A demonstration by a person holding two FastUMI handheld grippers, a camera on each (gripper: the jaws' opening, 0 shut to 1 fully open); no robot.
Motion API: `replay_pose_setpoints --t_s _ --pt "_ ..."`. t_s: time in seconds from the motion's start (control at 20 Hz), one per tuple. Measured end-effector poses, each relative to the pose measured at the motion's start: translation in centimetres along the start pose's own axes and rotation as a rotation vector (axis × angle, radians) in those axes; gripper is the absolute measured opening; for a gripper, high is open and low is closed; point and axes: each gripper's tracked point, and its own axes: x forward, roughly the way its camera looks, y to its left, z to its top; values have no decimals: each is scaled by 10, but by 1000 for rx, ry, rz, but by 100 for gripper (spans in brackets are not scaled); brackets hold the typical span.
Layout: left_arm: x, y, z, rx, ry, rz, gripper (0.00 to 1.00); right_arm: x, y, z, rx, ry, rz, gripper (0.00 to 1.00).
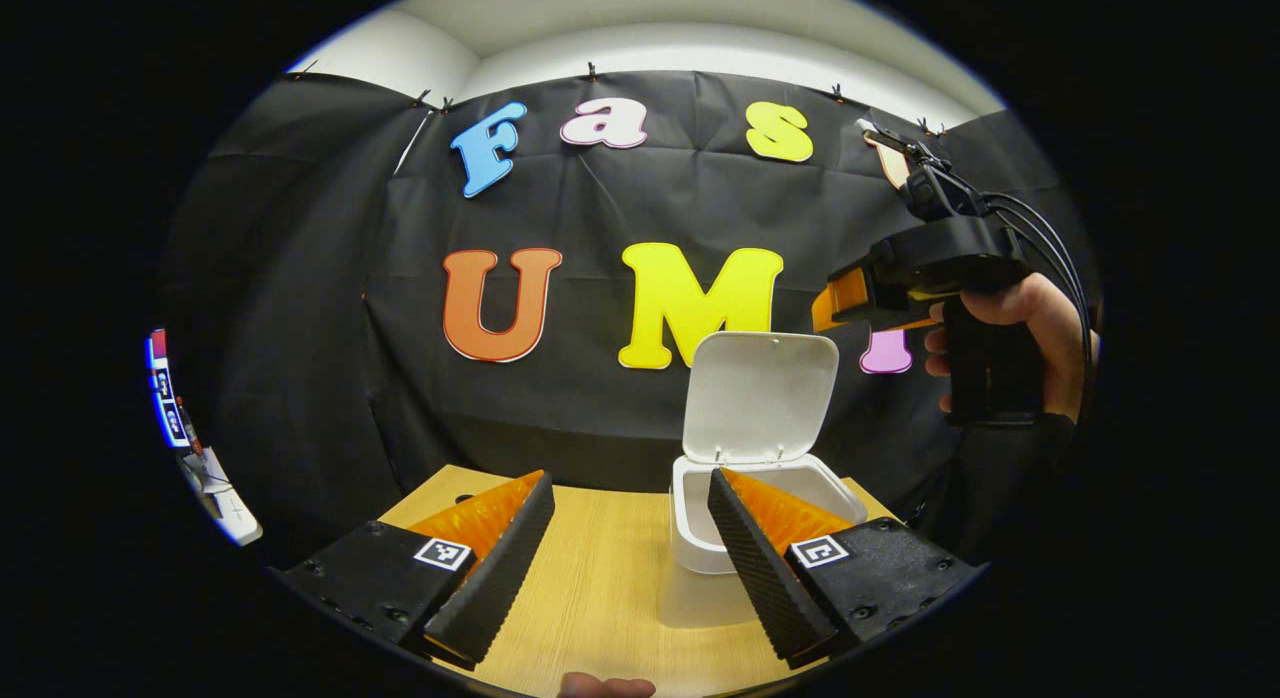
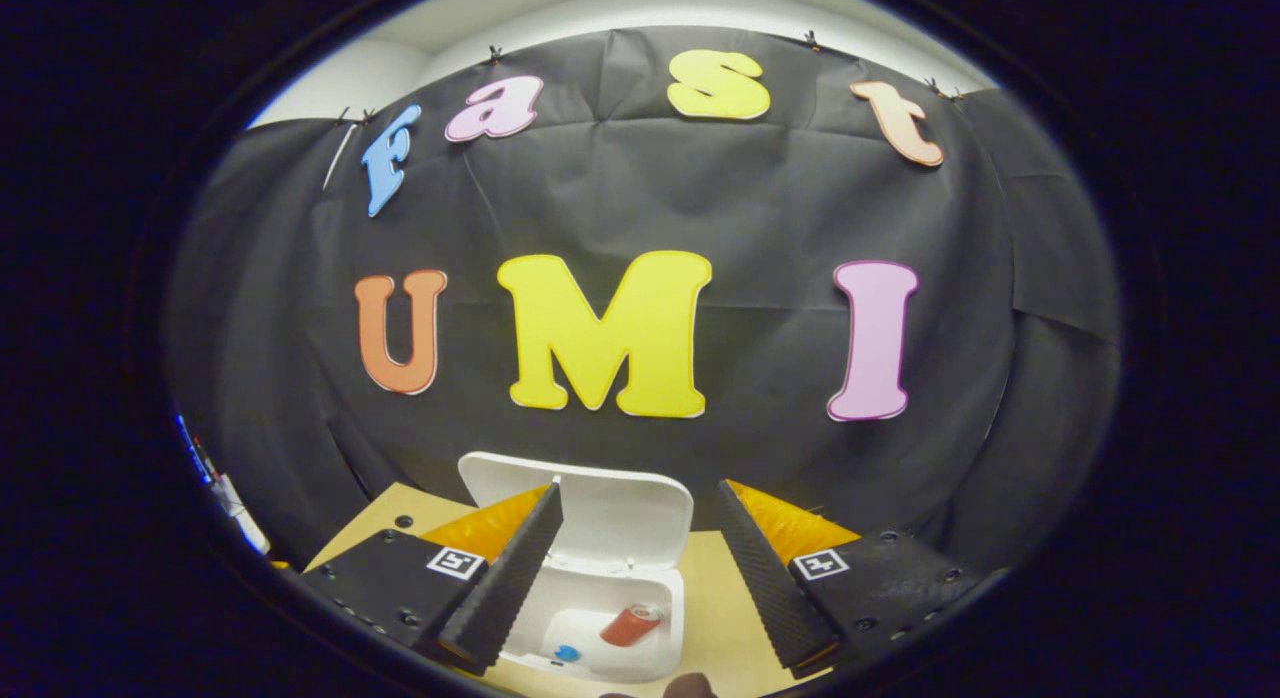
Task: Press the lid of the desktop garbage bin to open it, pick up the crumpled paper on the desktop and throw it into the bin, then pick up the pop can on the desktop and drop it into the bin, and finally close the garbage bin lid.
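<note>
The white desktop bin stands on the wooden table with its lid swung up and open. My left gripper hovers low over the table just left of the bin, open and holding nothing. My right gripper, held by a hand, is up in the air to the right of the lid. In the right gripper view the right gripper is open and empty above the bin. A red pop can lies inside, with a small blue-and-white item beside it.
The table's back edge meets the black cloth wall. A white device and a lit screen sit off the table's left side. A fingertip shows at the near edge.
</note>
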Motion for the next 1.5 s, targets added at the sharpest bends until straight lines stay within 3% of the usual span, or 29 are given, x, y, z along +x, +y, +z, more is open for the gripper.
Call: replay_pose_setpoints --t_s 0.4,0.8,1.2,1.5 --pt "7 19 2 -9 5 65 100 51 25 14 -10 -5 12 98" --pt "17 21 -1 -6 20 62 100 79 24 -4 17 55 2 96" --pt "8 18 4 3 7 27 100 57 24 -16 33 80 2 96" --pt "-9 15 9 1 -14 -10 100 17 26 -53 37 117 4 95"
